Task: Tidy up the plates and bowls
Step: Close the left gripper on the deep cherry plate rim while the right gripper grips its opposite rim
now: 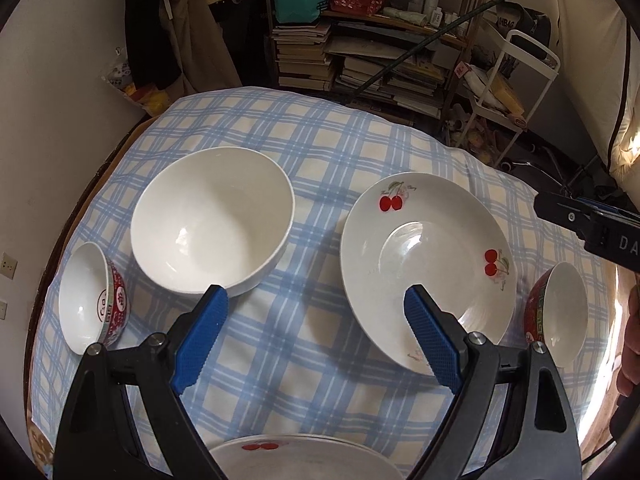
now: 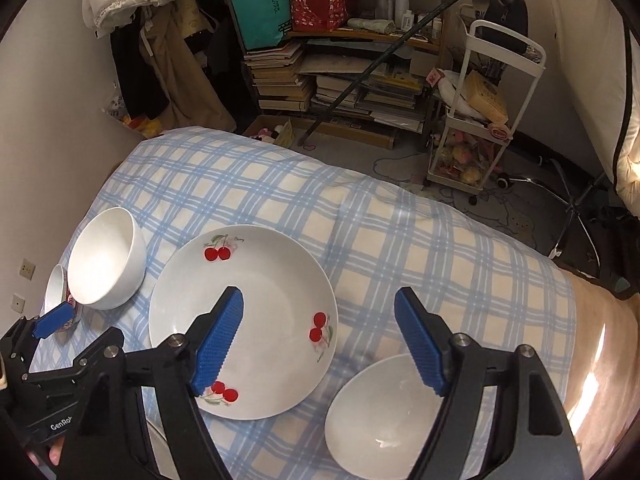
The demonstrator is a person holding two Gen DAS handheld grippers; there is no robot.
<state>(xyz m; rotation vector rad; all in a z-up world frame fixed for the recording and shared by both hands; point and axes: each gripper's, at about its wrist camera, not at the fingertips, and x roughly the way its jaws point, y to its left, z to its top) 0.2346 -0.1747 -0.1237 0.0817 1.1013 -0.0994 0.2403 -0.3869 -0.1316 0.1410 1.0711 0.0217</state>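
Looking barely started: both grippers, left gripper (image 1: 316,312) and right gripper (image 2: 320,312), gape empty; white cherry-print ceramic plate (image 2: 256,304) and plain white ceramic bowl (image 1: 212,220), upper left, sit unstacked.

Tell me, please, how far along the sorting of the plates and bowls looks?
Nothing looks stacked yet: the large white bowl, cherry plate and both red-patterned bowls lie apart on the checked cloth. Both tools, left and right, are open, holding nothing. All grouping remains.
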